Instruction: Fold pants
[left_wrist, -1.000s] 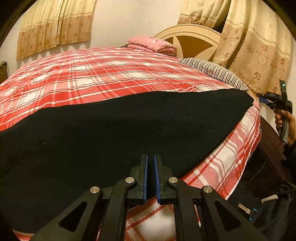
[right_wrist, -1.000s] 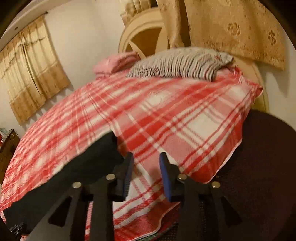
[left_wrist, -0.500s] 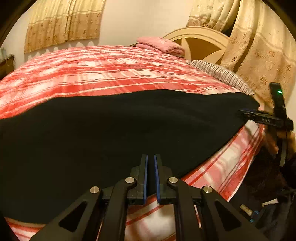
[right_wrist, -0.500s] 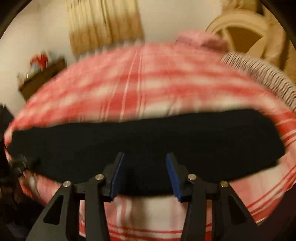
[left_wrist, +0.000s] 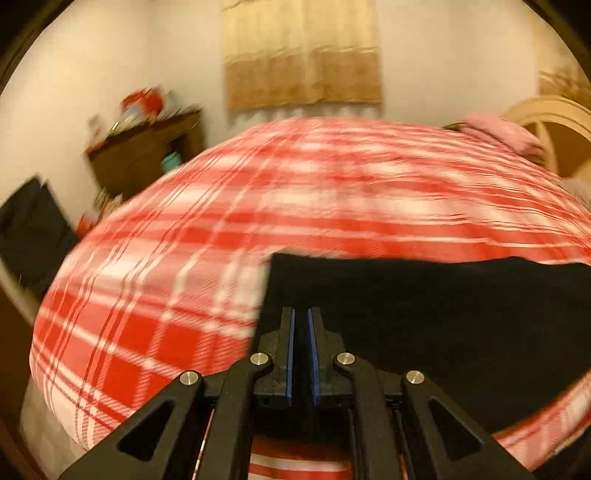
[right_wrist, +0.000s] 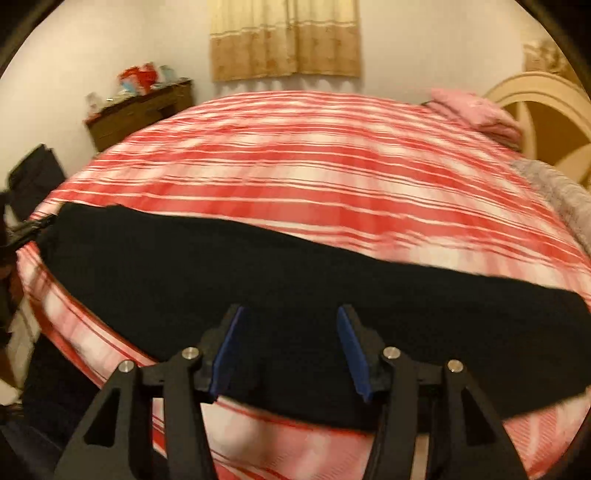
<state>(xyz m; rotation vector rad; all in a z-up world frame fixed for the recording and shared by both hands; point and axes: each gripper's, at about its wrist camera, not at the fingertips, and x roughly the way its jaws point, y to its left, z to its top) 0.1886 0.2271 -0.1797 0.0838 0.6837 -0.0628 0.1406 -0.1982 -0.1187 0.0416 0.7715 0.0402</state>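
Black pants (right_wrist: 295, 288) lie as a long flat strip along the near edge of a bed with a red and white plaid cover (right_wrist: 295, 166). In the left wrist view the pants (left_wrist: 443, 325) end at a squared corner just beyond my left gripper (left_wrist: 300, 332), whose blue pads are nearly together with nothing clearly between them. My right gripper (right_wrist: 290, 328) is open and hovers over the middle of the pants strip. The left gripper shows as a dark shape at the pants' far left end in the right wrist view (right_wrist: 35, 229).
A pink folded cloth (right_wrist: 476, 110) and a striped pillow (right_wrist: 565, 195) lie by the cream headboard (right_wrist: 535, 99). A dark wooden dresser (right_wrist: 136, 114) with clutter stands at the back left. A dark object (left_wrist: 29, 236) sits left of the bed.
Both views have swung left. My left gripper has moved from the pants' middle to their left end. My right gripper has moved from the right end to over the middle.
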